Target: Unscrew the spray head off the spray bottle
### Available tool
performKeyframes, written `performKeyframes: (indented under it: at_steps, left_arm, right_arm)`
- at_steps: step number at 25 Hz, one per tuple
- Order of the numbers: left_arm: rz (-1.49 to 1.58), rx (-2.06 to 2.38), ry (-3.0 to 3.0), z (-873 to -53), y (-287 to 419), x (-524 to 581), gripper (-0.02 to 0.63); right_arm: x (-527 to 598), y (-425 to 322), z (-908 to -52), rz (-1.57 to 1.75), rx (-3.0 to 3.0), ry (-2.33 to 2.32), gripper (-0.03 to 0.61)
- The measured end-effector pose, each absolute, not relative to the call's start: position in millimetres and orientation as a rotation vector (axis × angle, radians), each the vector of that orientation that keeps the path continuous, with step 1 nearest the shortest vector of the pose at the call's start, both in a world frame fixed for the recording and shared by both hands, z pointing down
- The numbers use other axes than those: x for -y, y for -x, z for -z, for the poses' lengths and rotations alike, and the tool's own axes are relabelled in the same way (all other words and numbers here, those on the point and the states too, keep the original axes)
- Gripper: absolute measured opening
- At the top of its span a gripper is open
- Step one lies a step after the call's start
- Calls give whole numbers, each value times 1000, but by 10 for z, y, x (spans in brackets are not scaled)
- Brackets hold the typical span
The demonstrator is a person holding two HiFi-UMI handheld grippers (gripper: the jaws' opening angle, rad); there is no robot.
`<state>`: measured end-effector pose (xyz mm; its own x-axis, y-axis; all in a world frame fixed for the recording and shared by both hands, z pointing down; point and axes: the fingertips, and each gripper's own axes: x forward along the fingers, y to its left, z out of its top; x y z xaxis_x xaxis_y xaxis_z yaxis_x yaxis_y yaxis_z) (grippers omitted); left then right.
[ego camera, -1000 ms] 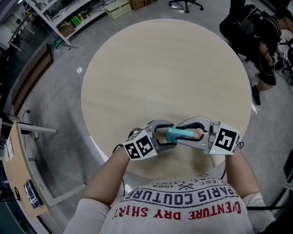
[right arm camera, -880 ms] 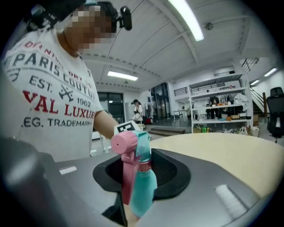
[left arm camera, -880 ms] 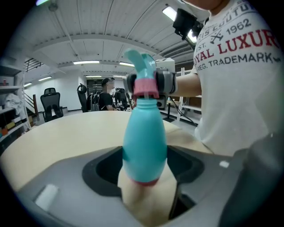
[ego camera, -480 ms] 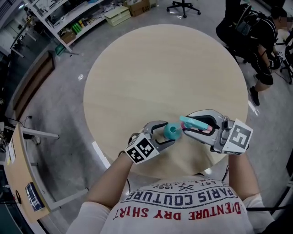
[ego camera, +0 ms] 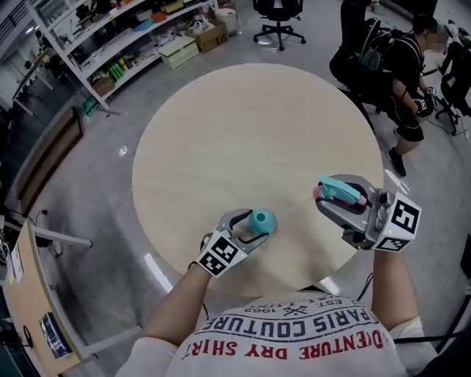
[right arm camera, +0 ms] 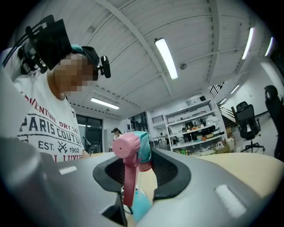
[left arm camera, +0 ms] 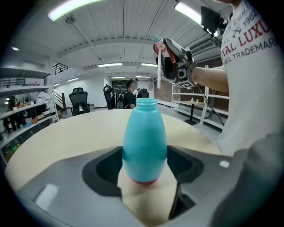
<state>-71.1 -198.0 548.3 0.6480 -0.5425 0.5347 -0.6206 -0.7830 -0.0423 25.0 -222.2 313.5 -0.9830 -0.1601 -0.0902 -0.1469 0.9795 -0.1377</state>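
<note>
Workshop-lab: stocked metal shelving (ego camera: 118, 40), office chair (ego camera: 277, 12).

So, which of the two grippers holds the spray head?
The right gripper: its jaws clamp the teal spray head with the pink trigger. The left gripper holds only the teal bottle, whose neck is bare.

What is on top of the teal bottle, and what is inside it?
Nothing sits on the teal bottle: its neck is bare and open. The spray head is apart from it, held in the right gripper. The opaque wall hides what is inside.
</note>
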Motion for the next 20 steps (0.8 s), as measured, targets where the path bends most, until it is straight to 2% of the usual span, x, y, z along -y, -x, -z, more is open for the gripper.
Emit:
performKeyframes:
  at_steps: [10,20]
  left_arm:
    - [-777,960,-2732,-5398,653,2016,310]
    - [-725,918,-2735,-5376,674,2000,310]
  right_arm:
    - [2682,11,-4440,729,-3234,359,130]
    - [3136,290,-5394,961,-3282,595,132]
